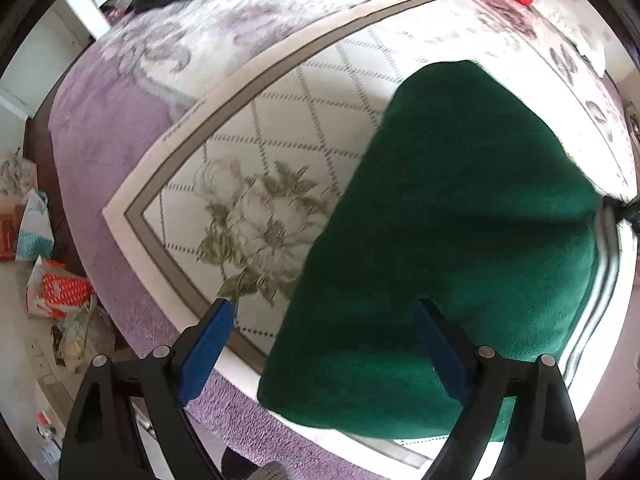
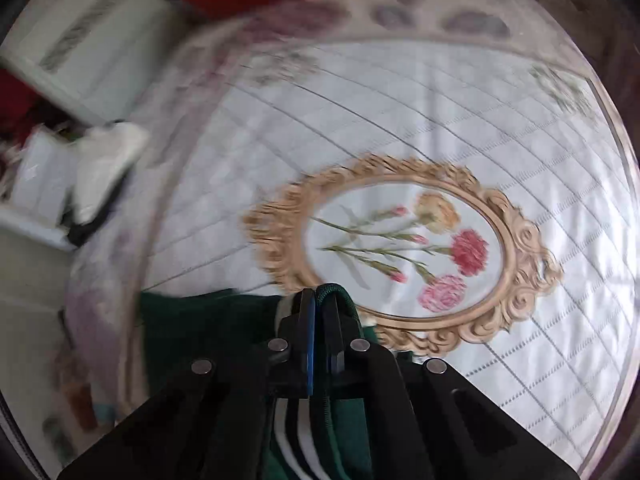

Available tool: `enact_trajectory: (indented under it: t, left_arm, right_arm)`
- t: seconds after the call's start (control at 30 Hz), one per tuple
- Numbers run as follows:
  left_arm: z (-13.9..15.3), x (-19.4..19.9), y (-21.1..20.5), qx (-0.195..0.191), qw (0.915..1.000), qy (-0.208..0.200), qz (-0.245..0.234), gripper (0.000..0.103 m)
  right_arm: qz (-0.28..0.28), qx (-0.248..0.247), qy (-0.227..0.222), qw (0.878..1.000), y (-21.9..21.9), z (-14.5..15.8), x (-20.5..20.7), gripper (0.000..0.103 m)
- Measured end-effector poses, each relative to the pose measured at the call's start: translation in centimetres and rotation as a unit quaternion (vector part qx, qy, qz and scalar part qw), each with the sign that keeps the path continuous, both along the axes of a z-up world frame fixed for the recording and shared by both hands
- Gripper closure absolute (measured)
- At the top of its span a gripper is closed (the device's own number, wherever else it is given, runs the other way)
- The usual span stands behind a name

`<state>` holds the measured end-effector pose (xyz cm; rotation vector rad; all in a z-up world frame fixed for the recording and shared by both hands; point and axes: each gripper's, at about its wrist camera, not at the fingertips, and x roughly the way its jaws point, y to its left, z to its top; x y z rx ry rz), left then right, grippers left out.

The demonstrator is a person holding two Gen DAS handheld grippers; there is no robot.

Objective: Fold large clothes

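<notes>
Right tongs (image 2: 320,300) clenched on green garment (image 1: 460,240) edge; my left tongs (image 1: 324,320) released at 6 o'clock. Fold barely started.

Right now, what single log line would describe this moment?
left hand-held gripper: open, above green garment | right hand-held gripper: shut on green garment's edge | surface: floral bedspread
</notes>
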<state>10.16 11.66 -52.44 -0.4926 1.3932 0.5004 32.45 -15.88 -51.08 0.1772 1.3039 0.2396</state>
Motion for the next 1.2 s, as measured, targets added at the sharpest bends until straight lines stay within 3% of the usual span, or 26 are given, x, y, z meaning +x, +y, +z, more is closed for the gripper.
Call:
enact_trajectory:
  t: [0.1,0.2,0.27,0.33,0.47,0.5,0.53,0.6,0.67,0.73,0.8,0.9,1.03,1.1,1.17,1.2]
  left_arm:
    - [-0.3,-1.2,0.6,-0.016,0.9997,0.004,0.018,0.011]
    - [-0.1,-2.3,0.8,-0.013,0.9996,0.005,0.023,0.011]
    - [-0.4,-2.9,0.9,-0.019,0.9993,0.008,0.029,0.011]
    - [-0.5,-3.1,0.8,-0.022,0.9992,0.01,0.032,0.011]
    - [-0.5,-2.9,0.1,-0.023,0.9994,0.01,0.023,0.011]
    - [-0.5,-2.7,-0.1,-0.023,0.9995,0.01,0.019,0.011]
    - [-0.4,-2.7,-0.3,-0.022,0.9996,0.01,0.013,0.011]
    - [-0.1,-2.5,-0.8,-0.015,0.9998,0.01,0.0,0.011]
    - [0.1,-2.5,-1.1,-0.005,0.9999,0.011,-0.012,0.011]
    - [0.0,-2.5,-1.3,0.0,0.9997,0.015,-0.017,0.011]
    - [-0.4,-2.6,-1.5,0.003,0.9996,0.021,-0.019,0.011]
    - [-0.8,-2.6,-1.6,0.003,0.9994,0.026,-0.023,0.011]
    - [-0.7,-2.2,-1.9,0.007,0.9992,0.02,-0.033,0.011]
    - [-0.6,-1.7,-1.9,0.006,0.9993,0.015,-0.033,0.011]
    - [-0.4,-0.9,-2.0,0.005,0.9994,0.007,-0.033,0.011]
    - [-0.3,-0.6,-2.0,0.006,0.9994,0.004,-0.033,0.011]
  right_arm:
    - [-0.018,0.004,0.108,0.994,-1.5,-4.5,1.0,0.097]
    - [-0.024,0.027,0.105,0.994,-3.3,-2.6,-0.8,0.084]
    - [-0.023,0.023,0.103,0.994,-4.9,-0.9,-3.3,0.038]
    - [-0.027,0.023,0.108,0.994,-6.5,-0.1,-6.4,0.024]
    - [0.004,0.025,0.186,0.982,-7.4,-3.3,-12.1,0.025]
    - [0.013,0.025,0.197,0.98,-7.0,-4.4,-13.0,0.033]
    - [0.017,0.032,0.208,0.977,-6.8,-5.6,-14.3,0.09]
    - [0.003,0.038,0.209,0.977,-6.5,-6.3,-15.9,0.093]
    - [-0.011,0.019,0.157,0.987,-6.2,-4.0,-16.3,0.095]
    - [-0.04,0.008,0.094,0.995,-6.6,-0.8,-16.7,0.095]
    - [-0.061,-0.016,0.067,0.996,-7.2,-0.3,-16.9,0.095]
    - [-0.084,-0.034,0.114,0.989,-8.5,-3.7,-16.4,0.092]
    - [-0.101,-0.006,0.158,0.982,-10.2,-4.1,-15.4,0.064]
    - [-0.107,0.014,0.142,0.984,-10.8,-2.8,-15.0,0.055]
    - [-0.099,0.043,0.117,0.987,-10.7,-1.5,-14.3,0.037]
    - [-0.084,0.05,0.102,0.99,-10.1,-1.0,-13.7,0.035]
